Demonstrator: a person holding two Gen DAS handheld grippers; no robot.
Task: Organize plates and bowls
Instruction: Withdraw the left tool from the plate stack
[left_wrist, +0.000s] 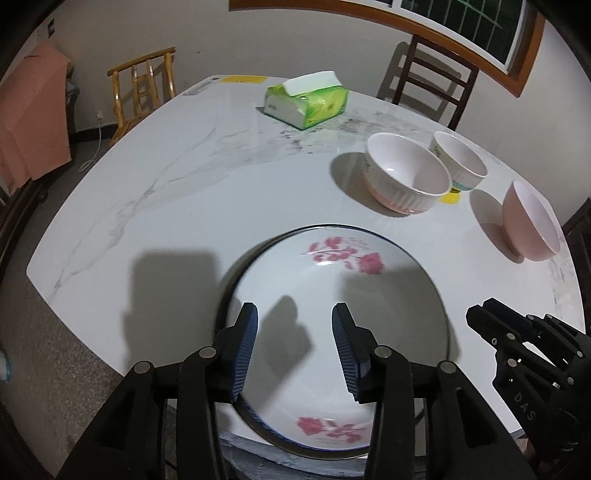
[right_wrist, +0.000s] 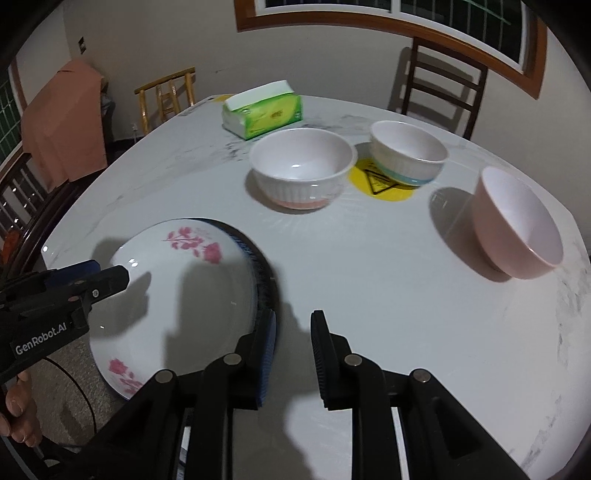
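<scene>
Nearest me, at the front edge of the marble surface (left_wrist: 166, 206), my left claw (left_wrist: 294, 345) hangs with its pads apart over the flowered plate (left_wrist: 332, 280), gripping nothing. My right claw (right_wrist: 293, 356) is likewise spread wide just right of that plate's rim. Farther back stand the ribbed bowl (right_wrist: 301, 168), the blue-banded bowl (right_wrist: 408, 157) and the pink bowl (right_wrist: 517, 221), with a tissue pack (right_wrist: 264, 109) beyond.

A green tissue pack (left_wrist: 306, 100) lies on the far part of the marble table (left_wrist: 177, 192), a white sheet sticking up from its top. A yellow sticker (right_wrist: 380, 182) marks the tabletop. Beyond the table stand a dark chair (left_wrist: 432, 79) and a bamboo chair (left_wrist: 144, 88). A pink cloth (left_wrist: 31, 114) hangs at the left, below a wood-framed window (right_wrist: 388, 14).
</scene>
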